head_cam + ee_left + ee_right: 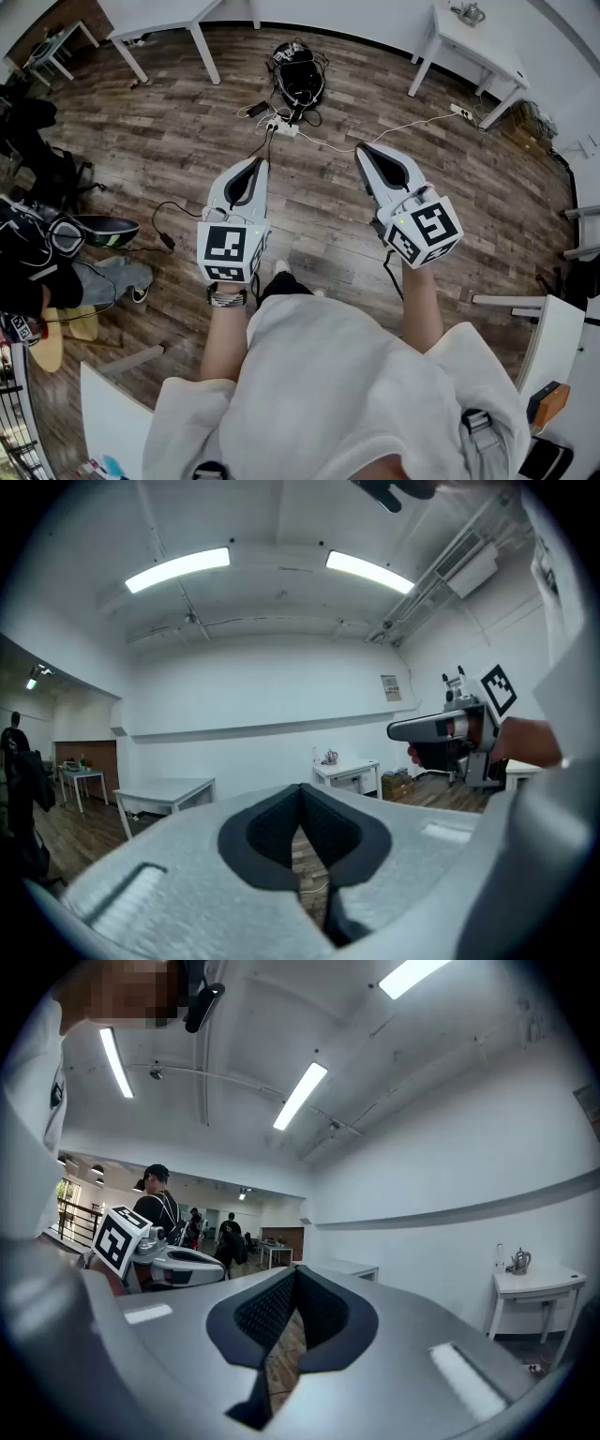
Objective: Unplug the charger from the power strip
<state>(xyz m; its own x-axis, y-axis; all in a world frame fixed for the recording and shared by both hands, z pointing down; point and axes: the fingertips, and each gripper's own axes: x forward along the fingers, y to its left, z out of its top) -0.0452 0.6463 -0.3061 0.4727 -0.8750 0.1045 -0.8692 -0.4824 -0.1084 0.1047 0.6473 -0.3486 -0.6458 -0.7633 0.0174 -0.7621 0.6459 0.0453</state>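
The power strip (282, 127) is a small white bar lying flat on the wooden floor (187, 159), toward the floor's far edge and roughly midway across it. It lies a little askew, its long side running roughly left to right. The charger (292, 119) shows as a small black plug standing in the strip's top, seated in a socket; it is too small to make out in detail. A thin white cord (417, 122) leaves the strip's right end and trails across the boards towards the floor's right edge.
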